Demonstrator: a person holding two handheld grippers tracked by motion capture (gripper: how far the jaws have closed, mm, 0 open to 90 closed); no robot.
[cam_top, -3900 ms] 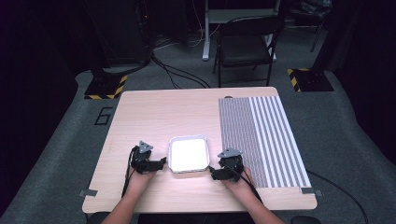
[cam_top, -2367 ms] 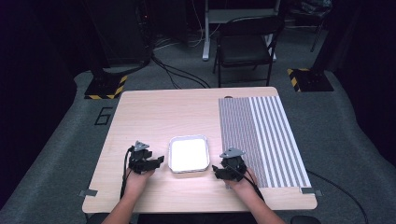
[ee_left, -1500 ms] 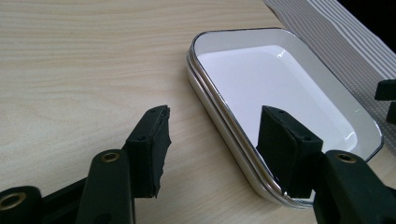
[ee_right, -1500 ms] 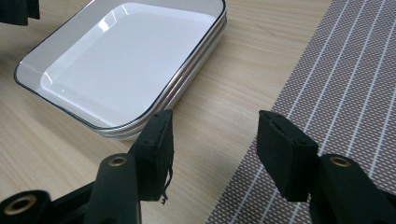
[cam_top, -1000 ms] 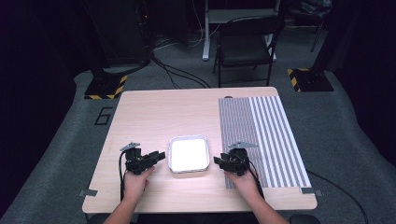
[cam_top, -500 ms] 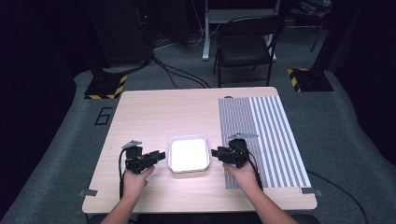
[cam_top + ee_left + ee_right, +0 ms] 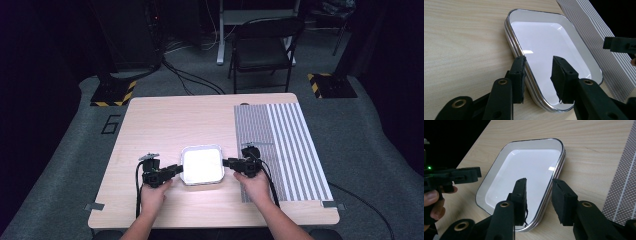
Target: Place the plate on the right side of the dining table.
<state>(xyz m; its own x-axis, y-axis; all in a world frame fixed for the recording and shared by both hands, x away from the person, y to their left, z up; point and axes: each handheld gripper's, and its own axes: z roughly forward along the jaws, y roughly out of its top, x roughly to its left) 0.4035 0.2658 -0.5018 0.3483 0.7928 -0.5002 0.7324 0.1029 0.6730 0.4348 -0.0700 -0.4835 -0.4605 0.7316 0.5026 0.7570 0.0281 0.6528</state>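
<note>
The bench (image 7: 165, 120) carries everything here, and the white tray (image 7: 202, 165) serves as the landmark: it lies flat near the bench's near edge, roughly midway across. To the right of the tray, a grey striped mat (image 7: 280, 145) covers that side of the bench; the tray lies just beside the mat and does not rest on it. In the gripper views the tray's edge shows several stacked rims, so it looks like a small stack of nested trays rather than one.

The step in hand seems to be a two-sided grasp of the tray. The left hand-held gripper (image 7: 539, 72) straddles the tray's left rim, one jaw outside the wall and one over the white floor; its jaws have just been closing with the rim between them, but a gap shows beside the inner jaw, so it does not yet pinch. The right hand-held gripper (image 7: 539, 195) mirrors this on the tray's right rim, its jaws also just closing around the wall, spread enough that light shows on both sides of the rim.

The next move likely calls for both pairs of jaws to close fully on the rims, evenly, and then a level lift. Because the rims are stacked, the jaws probably need to catch the chosen layers together, or the stack may separate.
</note>
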